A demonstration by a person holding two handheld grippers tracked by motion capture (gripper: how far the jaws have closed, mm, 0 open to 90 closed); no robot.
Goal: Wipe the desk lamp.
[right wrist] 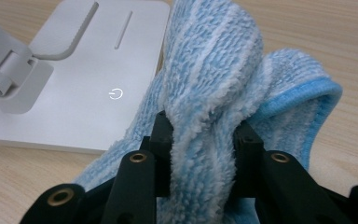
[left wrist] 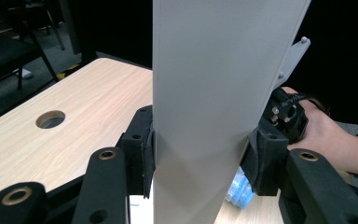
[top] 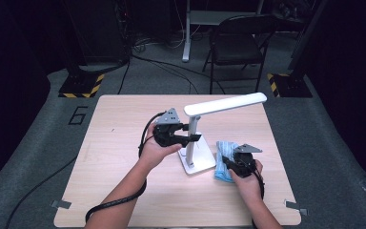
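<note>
On the counter, left tongs clamp the desk lamp post, right tongs pinch the blue cloth; wiping not yet begun.

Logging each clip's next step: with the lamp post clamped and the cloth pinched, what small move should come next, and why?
Probably lift the blue cloth onto the lamp base and start wiping. The right gripper is shut on a bunched fold of it beside the base, while the left gripper clamps the desk lamp's post, steadying it.
</note>
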